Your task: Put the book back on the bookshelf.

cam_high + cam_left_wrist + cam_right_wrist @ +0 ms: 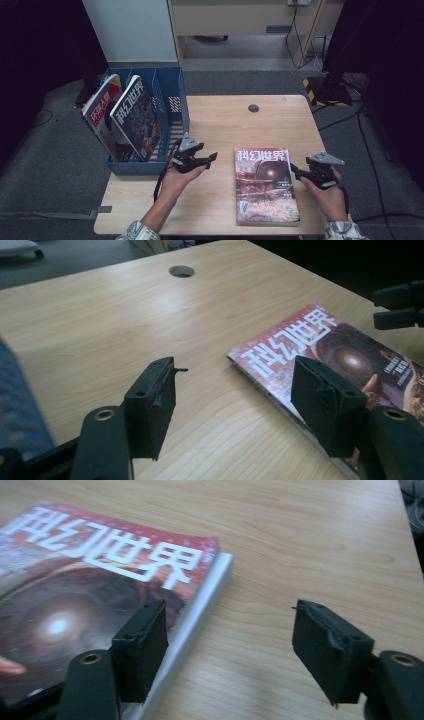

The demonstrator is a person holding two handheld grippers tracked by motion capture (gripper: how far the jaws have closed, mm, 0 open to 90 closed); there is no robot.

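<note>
Office-type recording room. Evidence: wooden desk (225, 120) with cable grommet hole (253, 108); blue file rack (172, 107) on the desk's left side; grey carpet, trailing cables and hazard-striped base (320, 89) beyond the desk's right corner.

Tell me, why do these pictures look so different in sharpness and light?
High view: the table is lit, its surroundings dark, the magazine soft. Left gripper view: the blue rack at the left edge blurs out. Right gripper view: the magazine cover is smeared, with a bright spot in its artwork.
</note>
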